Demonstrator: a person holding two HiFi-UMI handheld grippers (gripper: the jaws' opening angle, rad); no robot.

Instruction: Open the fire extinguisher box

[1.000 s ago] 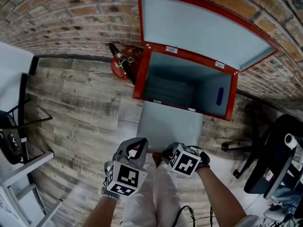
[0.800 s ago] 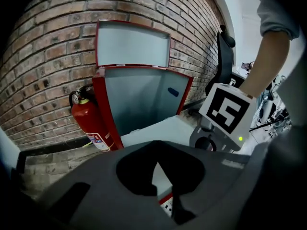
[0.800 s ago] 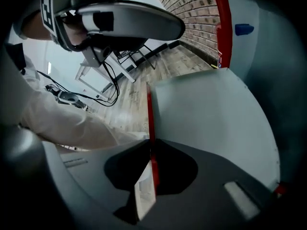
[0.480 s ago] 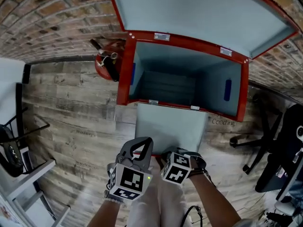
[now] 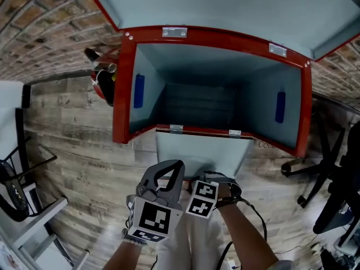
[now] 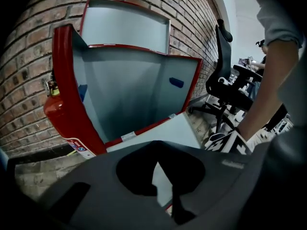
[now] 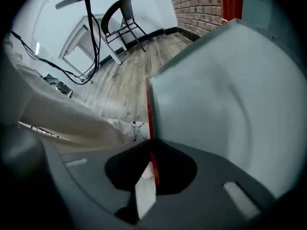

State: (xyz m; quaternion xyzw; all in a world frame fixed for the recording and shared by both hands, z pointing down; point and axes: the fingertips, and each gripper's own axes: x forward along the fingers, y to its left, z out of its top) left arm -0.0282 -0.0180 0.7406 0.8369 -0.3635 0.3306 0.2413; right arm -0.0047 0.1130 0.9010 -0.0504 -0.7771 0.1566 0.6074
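The red fire extinguisher box (image 5: 125,94) stands against the brick wall with its lid (image 5: 225,4) raised and its pale front door (image 5: 194,153) swung down toward me. My right gripper (image 5: 198,180) sits at that door's near edge. Its jaws have just been closing, and the door's red rim (image 7: 148,114) runs between them, so it is shut on it (image 7: 152,169). My left gripper (image 5: 173,169) hovers beside it on the left, shut and holding nothing (image 6: 165,186). A red extinguisher (image 5: 101,80) stands outside the box at its left.
Black office chairs (image 5: 318,173) stand to the right of the box. A white shelf (image 5: 22,207) is at the left, and a chair (image 7: 120,18) and white desk (image 7: 84,37) are behind me. My legs are directly below the grippers.
The box fills more of the head view than before. Both grippers have sunk lower, the right one staying at the door's near edge as the door came down.
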